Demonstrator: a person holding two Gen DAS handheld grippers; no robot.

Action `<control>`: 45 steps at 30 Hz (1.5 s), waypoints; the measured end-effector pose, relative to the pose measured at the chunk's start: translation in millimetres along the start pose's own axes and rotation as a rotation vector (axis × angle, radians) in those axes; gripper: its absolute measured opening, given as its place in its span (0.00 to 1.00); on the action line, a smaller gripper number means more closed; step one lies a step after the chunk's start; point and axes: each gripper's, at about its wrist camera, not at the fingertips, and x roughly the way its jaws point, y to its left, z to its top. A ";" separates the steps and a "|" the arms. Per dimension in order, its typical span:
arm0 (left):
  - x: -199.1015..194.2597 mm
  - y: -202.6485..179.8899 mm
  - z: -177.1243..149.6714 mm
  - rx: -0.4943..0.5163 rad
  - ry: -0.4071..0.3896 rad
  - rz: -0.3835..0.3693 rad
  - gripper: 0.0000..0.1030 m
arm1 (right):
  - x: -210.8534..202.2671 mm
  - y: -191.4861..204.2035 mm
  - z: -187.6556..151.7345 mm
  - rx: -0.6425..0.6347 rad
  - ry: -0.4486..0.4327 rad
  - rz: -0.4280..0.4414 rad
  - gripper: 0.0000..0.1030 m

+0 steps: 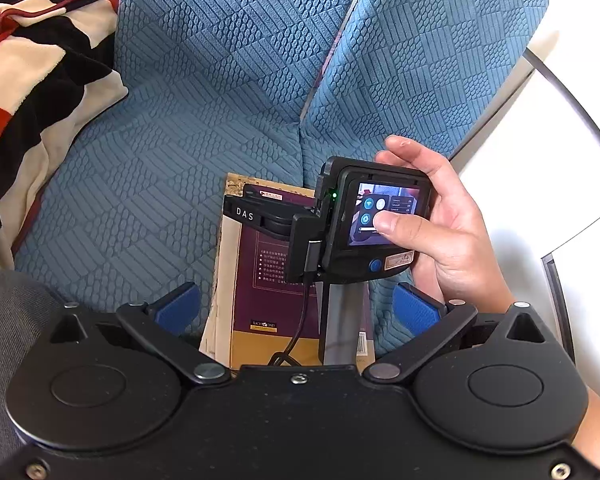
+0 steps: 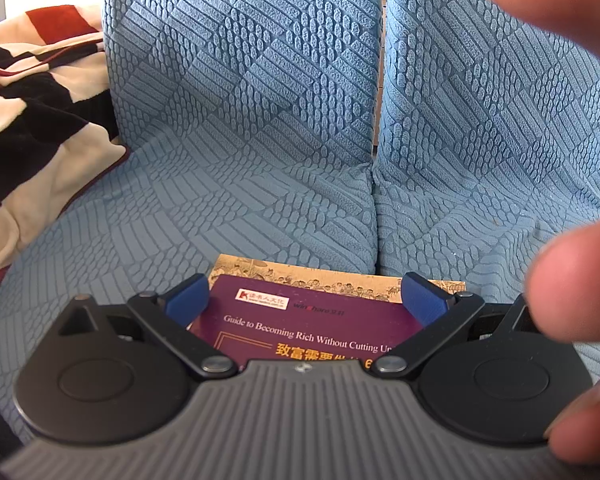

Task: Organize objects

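The left tongs [image 1: 296, 308] stand wide open with nothing between their blue pads [image 1: 180, 306]. Straight ahead of them, between and just beyond the pads, a purple book [image 1: 260, 280] lies flat on the blue sofa seat [image 1: 140, 184], on top of a tan, worn-edged book [image 1: 227, 248] that shows along its left and far sides. Above the purple book, ahead and slightly right of the left tongs, sits the body of the other gripper with its small lit screen [image 1: 384, 216]; a hand [image 1: 440, 224] grips it from the right with the thumb on the screen.

The right tongs [image 2: 306, 300] are also spread wide and hold nothing. The purple book [image 2: 300, 320] lies directly below and between their pads [image 2: 188, 300], its English title line readable, and the tan book [image 2: 340, 276] pokes out just past the fingertips. Blurred fingers [image 2: 572, 280] fill the right edge of this view.

Far to the left of both tongs, a red, black and cream blanket [image 1: 32, 80] is bunched on the seat, well apart from the books. The sofa back cushions [image 2: 240, 60] rise beyond the books.
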 end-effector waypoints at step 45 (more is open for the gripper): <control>-6.3 26.4 1.5 -0.052 -0.028 0.045 0.99 | -1.4 3.2 1.1 -0.002 -0.001 -0.006 1.00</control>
